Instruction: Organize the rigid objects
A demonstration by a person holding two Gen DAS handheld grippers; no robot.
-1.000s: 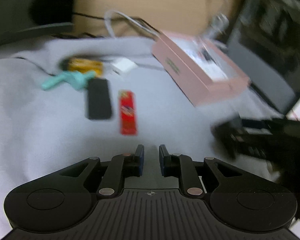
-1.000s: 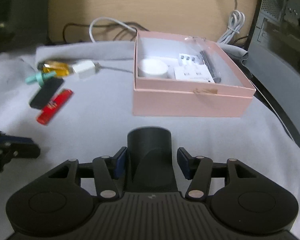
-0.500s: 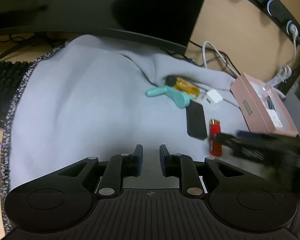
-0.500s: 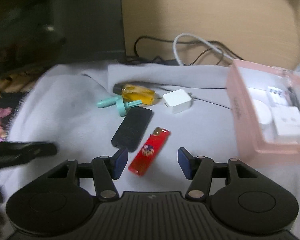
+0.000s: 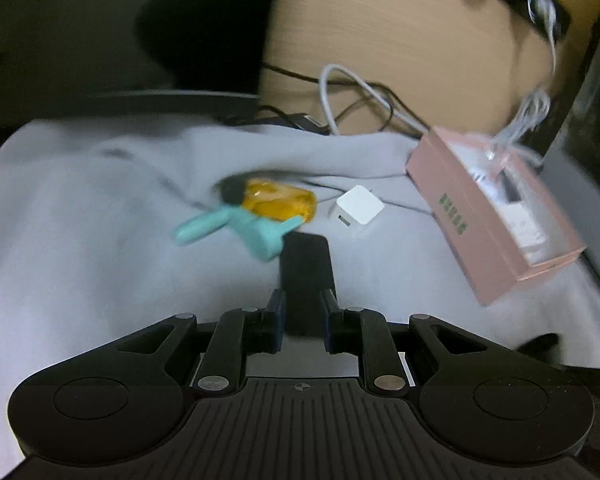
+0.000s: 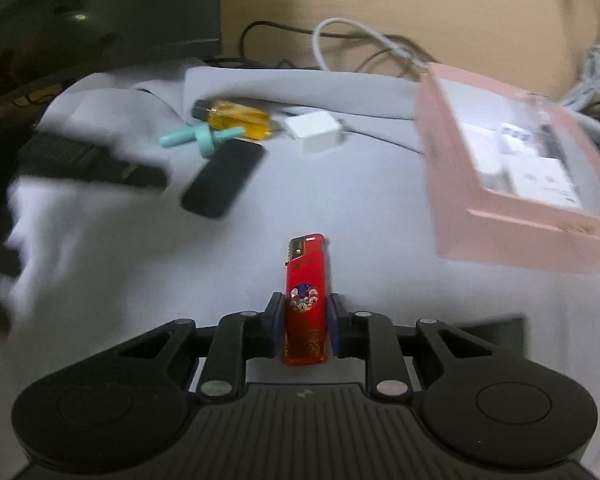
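Both grippers have swung onto the scattered items: the right gripper (image 6: 306, 316), jaws just closing, clenches the red plastic lighter (image 6: 306, 300); the left gripper (image 5: 303, 314) straddles the flat black oblong case (image 5: 306, 276), apparently gripping it. Pick-up underway; next, carry each toward the pink cardboard box (image 6: 512, 216) ahead-right.

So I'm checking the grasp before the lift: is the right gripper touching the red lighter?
Touching. The right wrist view shows the right gripper with both pads pressed against the red lighter's sides, no gap.
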